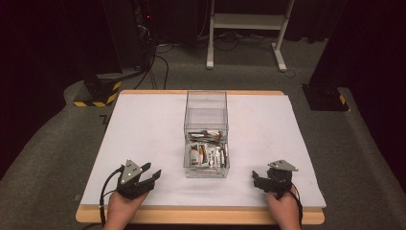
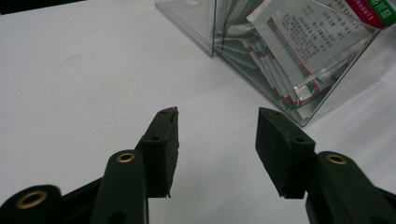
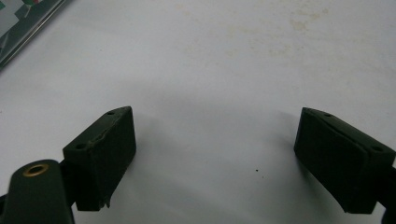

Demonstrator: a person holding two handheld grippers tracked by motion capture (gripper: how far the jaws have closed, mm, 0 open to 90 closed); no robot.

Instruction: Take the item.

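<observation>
each hand-held gripper, left (image 1: 154, 175) and right (image 1: 257, 180), gapes empty beside the clear box (image 1: 206, 135), whose long axis runs away from the person.

High view above the table (image 1: 143, 124) looking forward-down, 2 gripper views low, close — sharing clear box (image 1: 206, 139).

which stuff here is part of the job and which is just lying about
Part of the job:
- clear box on the white table
- packets inside it
- left gripper, open
- right gripper, open

Just lying about:
- white stand on the floor behind
- cables
- black-and-yellow striped base
</observation>
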